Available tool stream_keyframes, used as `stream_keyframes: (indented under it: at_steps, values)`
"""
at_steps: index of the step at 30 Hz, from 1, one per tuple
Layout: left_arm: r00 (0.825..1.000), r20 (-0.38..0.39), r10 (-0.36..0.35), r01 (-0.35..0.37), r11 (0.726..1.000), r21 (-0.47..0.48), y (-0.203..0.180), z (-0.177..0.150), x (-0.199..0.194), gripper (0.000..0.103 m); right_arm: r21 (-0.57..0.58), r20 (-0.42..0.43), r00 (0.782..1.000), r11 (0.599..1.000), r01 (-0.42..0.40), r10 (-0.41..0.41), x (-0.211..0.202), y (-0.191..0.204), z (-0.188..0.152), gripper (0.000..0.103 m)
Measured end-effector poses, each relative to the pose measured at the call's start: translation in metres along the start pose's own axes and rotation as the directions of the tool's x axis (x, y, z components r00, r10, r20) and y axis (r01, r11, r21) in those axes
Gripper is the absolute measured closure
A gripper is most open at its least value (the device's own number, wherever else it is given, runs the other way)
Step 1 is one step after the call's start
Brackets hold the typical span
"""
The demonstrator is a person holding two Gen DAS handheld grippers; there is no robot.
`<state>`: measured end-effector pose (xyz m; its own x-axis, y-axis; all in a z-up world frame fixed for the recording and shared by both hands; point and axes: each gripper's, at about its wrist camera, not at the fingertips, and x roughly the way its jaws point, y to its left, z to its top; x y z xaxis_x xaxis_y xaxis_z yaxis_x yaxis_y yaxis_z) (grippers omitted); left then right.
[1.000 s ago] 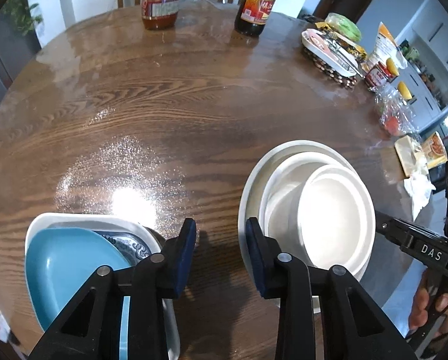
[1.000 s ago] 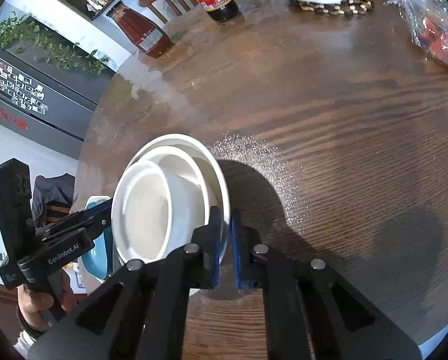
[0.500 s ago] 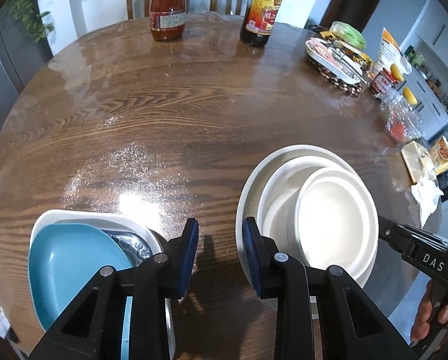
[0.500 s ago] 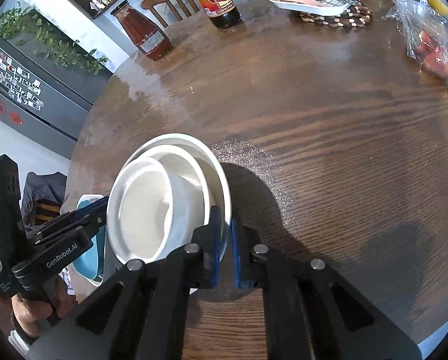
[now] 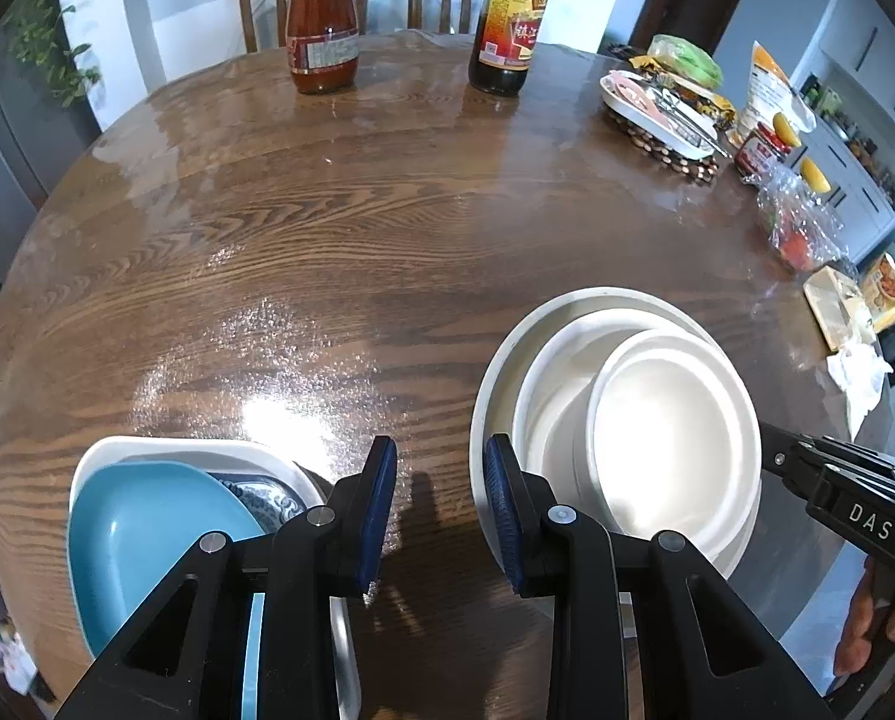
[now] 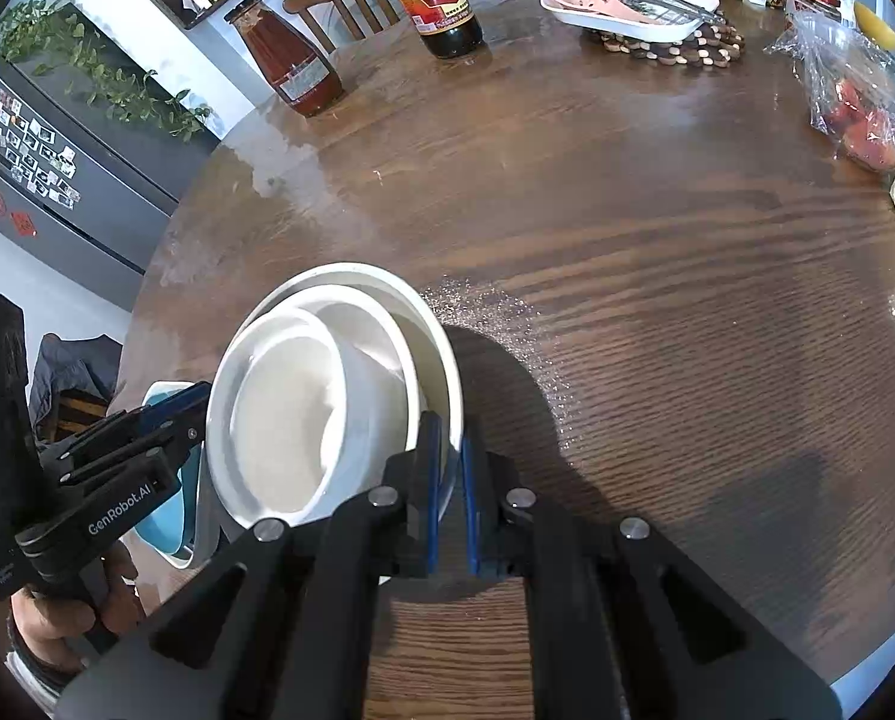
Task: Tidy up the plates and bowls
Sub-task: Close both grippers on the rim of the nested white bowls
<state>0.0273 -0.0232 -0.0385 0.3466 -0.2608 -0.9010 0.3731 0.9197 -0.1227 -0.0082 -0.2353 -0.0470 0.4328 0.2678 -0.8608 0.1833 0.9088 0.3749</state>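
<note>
A stack of white bowls (image 5: 669,438) sits on the wooden table, nested in a wide white plate (image 5: 573,303). It also shows in the right wrist view (image 6: 303,414). My right gripper (image 6: 450,468) is shut on the rim of the white plate (image 6: 447,354). My left gripper (image 5: 438,504) is open and empty, hovering between the white stack and a second stack at the lower left: a blue dish (image 5: 147,522) over a patterned dish in a white square plate (image 5: 165,447).
A red sauce bottle (image 5: 321,18) and a dark vinegar bottle (image 5: 510,18) stand at the far edge. A white tray with utensils on a beaded mat (image 5: 657,114), packets and a bag of fruit (image 5: 798,222) crowd the right side. Chairs stand behind.
Both views have pulled back and up a little, showing more of the far table. The right gripper stays shut on the plate rim. The left stays open.
</note>
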Motion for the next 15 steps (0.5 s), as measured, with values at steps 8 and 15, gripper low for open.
stream_keyframes:
  at_steps: [8,15]
  values:
    - [1.0,0.015,-0.002,0.002,1.0,0.011,-0.001,-0.0008,0.0002,0.073,0.002,-0.002,1.0,1.0,-0.005,0.005,-0.0002,0.0009,-0.0005,0.093]
    - [0.999,0.019,-0.032,0.031,0.999,0.029,-0.0088,-0.0013,0.0,0.097,0.002,-0.001,1.0,1.0,-0.005,0.005,0.0,0.0005,-0.0001,0.093]
